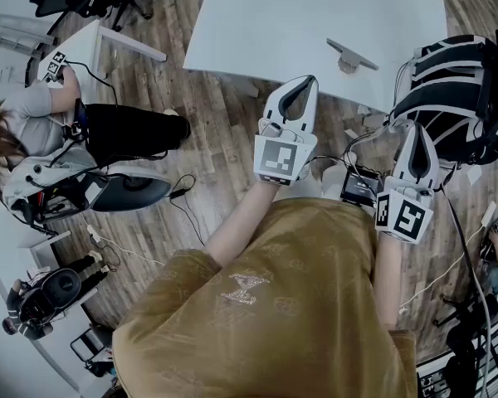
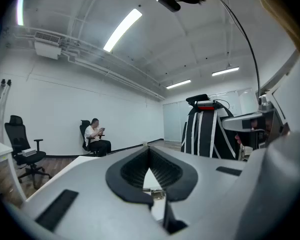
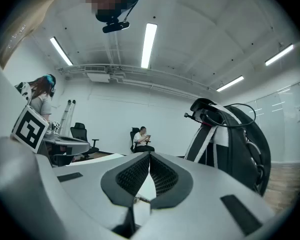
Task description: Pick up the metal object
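Left gripper (image 1: 302, 89) and right gripper (image 1: 417, 138) clenched empty; the far metal object (image 1: 351, 55) looks stiff, light, slick, best pinched across its raised middle.

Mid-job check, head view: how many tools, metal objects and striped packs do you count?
tools: 2 (left tool, right tool)
metal object: 1
black-and-white striped pack: 1
total: 4

Wood floor (image 1: 224, 131); white table (image 1: 257, 23); white walls (image 2: 55, 114); ceiling strip lights (image 2: 122, 29); office chair (image 2: 16, 134)
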